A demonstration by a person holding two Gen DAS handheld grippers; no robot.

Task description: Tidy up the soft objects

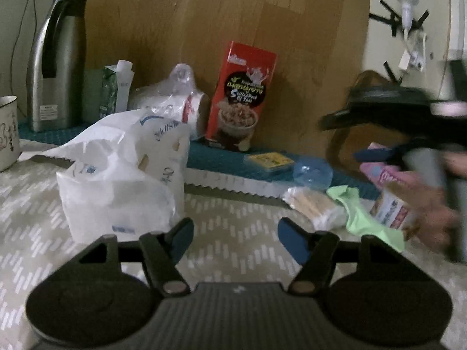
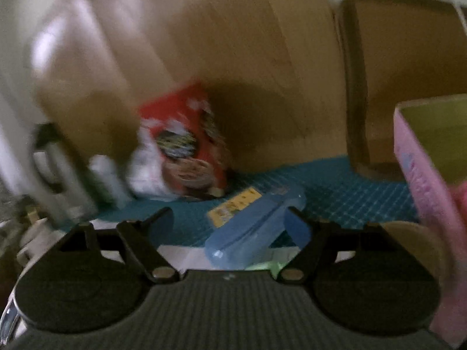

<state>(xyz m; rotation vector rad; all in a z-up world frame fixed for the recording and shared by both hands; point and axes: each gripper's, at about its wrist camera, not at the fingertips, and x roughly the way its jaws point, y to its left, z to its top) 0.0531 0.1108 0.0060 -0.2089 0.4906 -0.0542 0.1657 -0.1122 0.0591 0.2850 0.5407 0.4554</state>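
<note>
The left tool point(image 1: 235, 240) hangs low over the patterned surface point(image 1: 221, 213) with its blue-padded jaws apart and nothing between them. Just beyond its left jaw sits a crumpled white plastic bag point(image 1: 122, 172). To the right, near the surface's far edge, lie a bundle of cotton swabs point(image 1: 313, 204) and a light green cloth point(image 1: 367, 218), the cloth touching the bundle. Behind them a blue plastic case point(image 1: 312, 170) and a small yellow packet point(image 1: 270, 160) rest on a teal mat point(image 1: 221, 157), where a red cereal box point(image 1: 240, 99) stands upright against a wooden board point(image 1: 204, 29). A steel flask point(image 1: 55, 64) stands at the far left.

The right tool point(image 2: 230, 227), blurred in the left wrist view at the right edge, has its jaws wide apart; they grip nothing, though the blue case lies in front of them. A pink box point(image 2: 432, 180) stands open at the right, close beside that tool.
</note>
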